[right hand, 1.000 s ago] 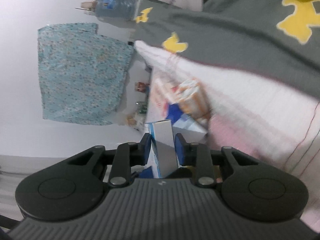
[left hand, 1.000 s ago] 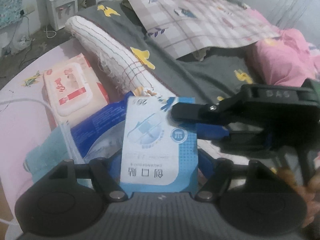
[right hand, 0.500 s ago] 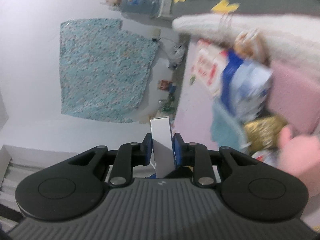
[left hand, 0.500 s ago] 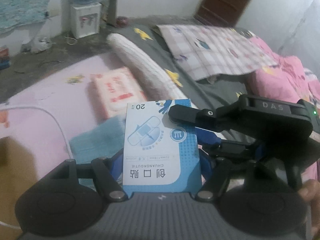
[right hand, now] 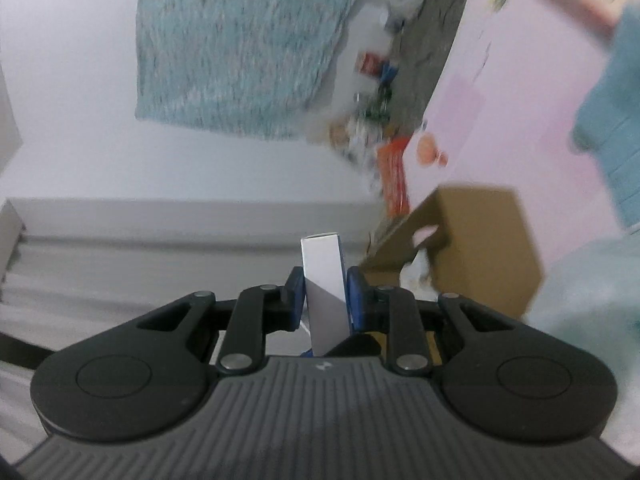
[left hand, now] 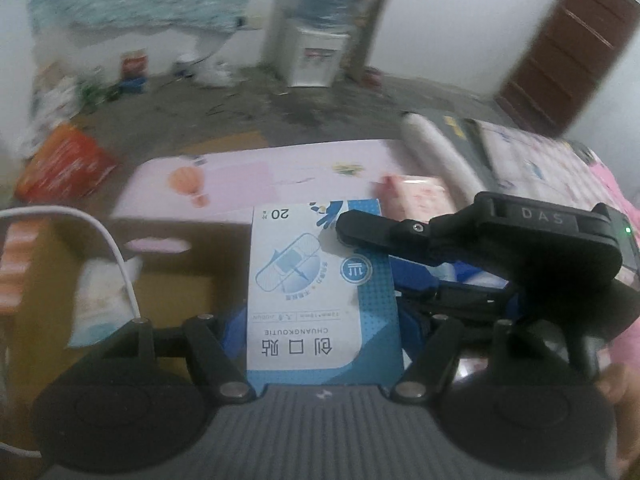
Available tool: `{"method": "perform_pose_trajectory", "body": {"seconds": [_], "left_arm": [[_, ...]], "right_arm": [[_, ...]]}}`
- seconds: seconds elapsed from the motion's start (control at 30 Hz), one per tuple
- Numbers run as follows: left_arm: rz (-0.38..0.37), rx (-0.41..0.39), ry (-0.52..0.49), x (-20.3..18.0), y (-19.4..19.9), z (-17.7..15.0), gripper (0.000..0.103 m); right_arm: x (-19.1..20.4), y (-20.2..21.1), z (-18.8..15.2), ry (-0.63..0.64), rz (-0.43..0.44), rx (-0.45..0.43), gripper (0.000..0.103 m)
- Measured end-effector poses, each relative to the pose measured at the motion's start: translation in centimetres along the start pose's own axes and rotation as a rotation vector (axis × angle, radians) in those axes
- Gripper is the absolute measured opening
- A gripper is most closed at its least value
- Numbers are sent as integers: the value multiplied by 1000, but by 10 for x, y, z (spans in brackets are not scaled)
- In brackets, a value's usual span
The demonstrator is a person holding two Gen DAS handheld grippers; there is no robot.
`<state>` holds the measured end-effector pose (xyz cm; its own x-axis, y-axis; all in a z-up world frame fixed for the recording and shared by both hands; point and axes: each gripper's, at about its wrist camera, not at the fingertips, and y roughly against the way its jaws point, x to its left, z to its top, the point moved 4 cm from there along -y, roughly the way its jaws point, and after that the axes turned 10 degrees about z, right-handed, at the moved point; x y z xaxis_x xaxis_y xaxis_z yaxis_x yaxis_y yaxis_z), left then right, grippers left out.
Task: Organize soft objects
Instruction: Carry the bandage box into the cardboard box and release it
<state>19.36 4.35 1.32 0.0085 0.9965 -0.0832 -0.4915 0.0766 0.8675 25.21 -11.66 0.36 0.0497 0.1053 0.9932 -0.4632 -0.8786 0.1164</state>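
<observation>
A blue and white bandage box (left hand: 320,292) stands upright between the jaws of my left gripper (left hand: 320,320). My right gripper (right hand: 325,294) also grips the box; in the right wrist view I see its narrow white edge (right hand: 324,276) between the blue pads. In the left wrist view the right gripper (left hand: 472,248) reaches in from the right, one finger laid across the box face. Both hold the box in the air beside an open cardboard box (left hand: 172,280), which holds a white soft pack (left hand: 104,300).
A pink-topped table (left hand: 256,176) carries a pink wet-wipes pack (left hand: 420,196) and a teal cloth (right hand: 612,128). A white rolled towel (left hand: 436,152) lies on the grey bed. A white cable (left hand: 104,248) hangs at left. A water dispenser (left hand: 320,52) stands on the floor.
Both grippers have swung left with the bandage box, away from the bed and the blue pack, toward the cardboard box beside the table. The grip on the box is unchanged.
</observation>
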Motion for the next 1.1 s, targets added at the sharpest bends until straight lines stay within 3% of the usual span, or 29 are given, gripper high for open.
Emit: {"method": "perform_pose_trajectory", "body": {"seconds": [0.23, 0.47, 0.63, 0.77, 0.9, 1.1], "left_arm": [[26, 42, 97, 68, -34, -7, 73], [-24, 86, 159, 104, -75, -10, 74], [-21, 69, 135, 111, -95, -7, 74], [32, 65, 118, 116, -116, -5, 73], [78, 88, 108, 122, -134, -7, 73], [127, 67, 56, 121, -142, -12, 73]], "right_arm": [[-7, -95, -21, 15, -101, 137, 21], [-21, -151, -25, 71, -246, 185, 21], [-28, -166, -19, 129, -316, 175, 21], [-32, -172, -7, 192, -356, 166, 25], [-44, -172, 5, 224, -407, 162, 44], [-48, -176, 10, 244, -394, 146, 48]]}}
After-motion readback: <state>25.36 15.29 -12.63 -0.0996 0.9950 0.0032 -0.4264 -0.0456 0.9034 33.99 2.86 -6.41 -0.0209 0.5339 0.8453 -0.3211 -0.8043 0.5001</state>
